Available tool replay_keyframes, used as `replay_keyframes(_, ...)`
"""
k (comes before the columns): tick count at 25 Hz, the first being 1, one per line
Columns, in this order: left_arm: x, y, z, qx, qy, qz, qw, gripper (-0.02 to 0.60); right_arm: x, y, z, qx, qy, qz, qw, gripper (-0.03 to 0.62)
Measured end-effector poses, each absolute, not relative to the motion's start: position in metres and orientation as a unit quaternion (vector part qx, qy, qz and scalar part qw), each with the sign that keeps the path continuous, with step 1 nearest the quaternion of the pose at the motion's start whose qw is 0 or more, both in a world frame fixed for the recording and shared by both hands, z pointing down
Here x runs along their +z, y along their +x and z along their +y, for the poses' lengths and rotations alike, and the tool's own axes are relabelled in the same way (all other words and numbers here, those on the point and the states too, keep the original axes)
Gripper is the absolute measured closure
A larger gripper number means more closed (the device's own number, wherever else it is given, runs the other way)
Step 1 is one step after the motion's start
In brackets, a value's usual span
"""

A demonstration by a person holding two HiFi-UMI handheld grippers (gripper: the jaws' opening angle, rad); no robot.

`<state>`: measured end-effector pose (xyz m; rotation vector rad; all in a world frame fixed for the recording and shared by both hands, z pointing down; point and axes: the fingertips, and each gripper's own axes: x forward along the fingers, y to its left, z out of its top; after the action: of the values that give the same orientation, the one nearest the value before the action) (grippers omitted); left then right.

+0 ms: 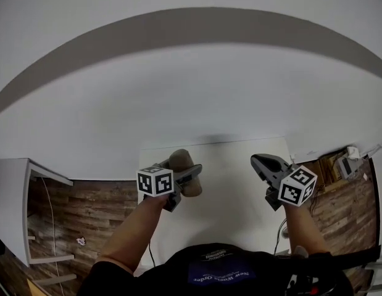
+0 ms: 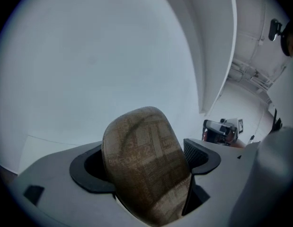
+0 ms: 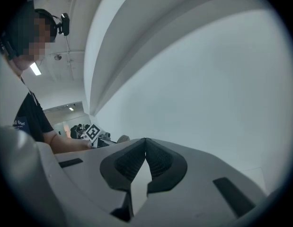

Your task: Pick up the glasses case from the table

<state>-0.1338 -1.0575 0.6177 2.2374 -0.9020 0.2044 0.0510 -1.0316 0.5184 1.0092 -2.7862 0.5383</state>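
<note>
Left tongs (image 1: 181, 179) pinching the glasses case (image 1: 180, 160) across its body, a pad on either flank. In the left gripper view the brown patterned case (image 2: 141, 141) stands between the jaws, leaning a little to one side, its rounded end poking out well past the pads. Only wall shows behind it there, and from the head view it sits above the white table (image 1: 234, 196), so I judge it clear of the surface and the lift nearly done. Right tongs (image 1: 260, 161) pressed together at the tips, nothing in them, held out over the table's right part, well apart from the case. Notes for finishing the step: the case is curved and looks hard-shelled, so a harder pinch could squirt it forward out of the pads; better an even pressure, no more. The grip seems low on the case with a long end overhanging, so I would avoid quick wrist turns that let that end swing. Bring it up plainly, jaws near level, right tongs kept out of the way. Cannot tell how deep the case sits behind the pads.
</note>
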Motion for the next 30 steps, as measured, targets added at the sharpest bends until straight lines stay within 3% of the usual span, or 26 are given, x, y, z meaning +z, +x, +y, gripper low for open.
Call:
replay_keyframes(9,0.537,-0.182,-1.041,0.028,0.894,-0.32,0.312,0.112,0.478,0.029,-1.009,0.186,0.373,-0.907,0.056,0.594)
replay_keyframes(17,0.479,-0.222,-0.922,-0.003,0.912,-0.309,0.269,0.115,0.439,0.009,-0.892,0.167,0.389,-0.906,0.027,0.594)
replay_keyframes(30,0.409,-0.148,-0.807,-0.133,0.883,-0.379,0.242,0.115,0.405,0.115,-0.825,0.107,0.306,-0.945,0.045,0.594)
